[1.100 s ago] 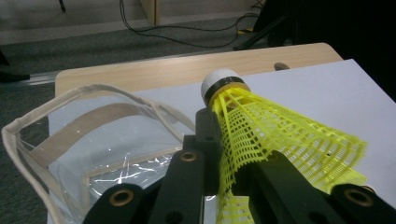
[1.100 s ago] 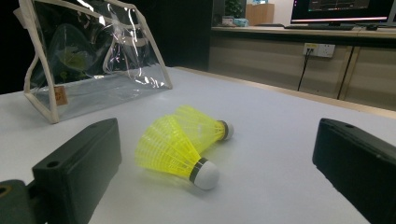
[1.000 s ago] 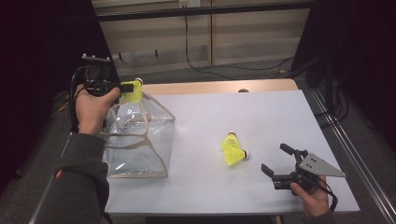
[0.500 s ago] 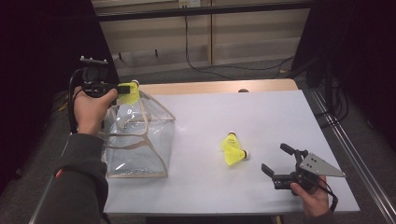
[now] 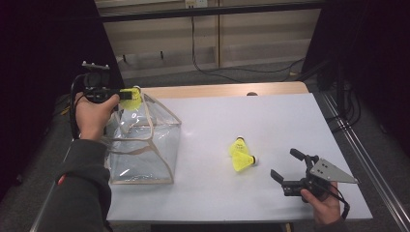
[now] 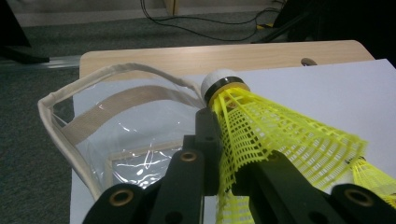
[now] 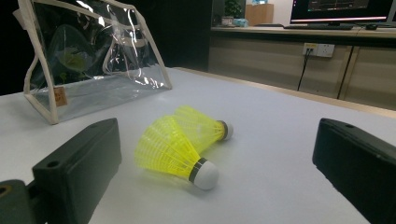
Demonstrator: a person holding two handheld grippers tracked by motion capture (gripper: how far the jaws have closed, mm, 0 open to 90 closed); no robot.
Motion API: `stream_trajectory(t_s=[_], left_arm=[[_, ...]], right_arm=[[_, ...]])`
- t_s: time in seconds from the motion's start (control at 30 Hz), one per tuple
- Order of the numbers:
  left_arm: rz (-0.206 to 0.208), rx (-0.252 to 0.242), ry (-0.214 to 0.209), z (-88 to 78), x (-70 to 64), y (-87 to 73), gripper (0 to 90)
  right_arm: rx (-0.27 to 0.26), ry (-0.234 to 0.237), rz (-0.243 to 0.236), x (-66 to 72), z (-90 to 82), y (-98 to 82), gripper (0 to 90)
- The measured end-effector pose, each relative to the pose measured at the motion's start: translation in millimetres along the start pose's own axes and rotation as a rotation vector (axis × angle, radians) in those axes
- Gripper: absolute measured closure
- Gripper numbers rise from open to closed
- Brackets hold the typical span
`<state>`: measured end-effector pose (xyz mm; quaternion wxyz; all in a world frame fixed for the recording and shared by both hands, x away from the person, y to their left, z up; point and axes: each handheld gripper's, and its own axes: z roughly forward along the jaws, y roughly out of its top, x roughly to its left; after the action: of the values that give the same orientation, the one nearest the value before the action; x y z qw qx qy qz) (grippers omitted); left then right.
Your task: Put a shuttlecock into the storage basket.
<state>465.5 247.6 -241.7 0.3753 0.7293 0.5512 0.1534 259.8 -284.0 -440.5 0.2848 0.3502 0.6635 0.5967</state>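
Jaws of your left gripper [image 5: 123,94] pinch one yellow shuttlecock [image 6: 280,135] above the clear bag [image 5: 145,145]; your right gripper [image 5: 285,166] rests wide open and empty. Two more shuttlecocks [image 7: 184,147] lie touching on the white table [image 5: 270,121] just before it. No writing is legible.

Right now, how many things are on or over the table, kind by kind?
Yellow shuttlecocks: 3; one clamped in the left gripper above the bag, two lying on the table.
Clear bags: 1, the clear bag with cream trim.
Grippers: 2, counting the right gripper, open near the lying pair.
Total: 6.
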Motion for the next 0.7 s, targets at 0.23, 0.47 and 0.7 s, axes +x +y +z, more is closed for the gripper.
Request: stream_trajectory(t_s=[0.23, 0.47, 0.7], left_arm=[[-0.005, 0.010, 0.011, 2.1, 3.0, -2.4, 86.0], [-0.010, 0.013, 0.030, 5.6, 4.9, -3.2, 85.9], [-0.010, 0.033, 0.047, 10.0, 8.7, -4.3, 85.6]], right_arm=[[0.002, -0.001, 0.000, 0.3, 0.0, 0.1, 1.1], [0.001, -0.001, 0.000, 0.1, 0.0, 0.0, 1.1], [0.000, 0.000, -0.001, 0.1, -0.2, 0.0, 1.1]])
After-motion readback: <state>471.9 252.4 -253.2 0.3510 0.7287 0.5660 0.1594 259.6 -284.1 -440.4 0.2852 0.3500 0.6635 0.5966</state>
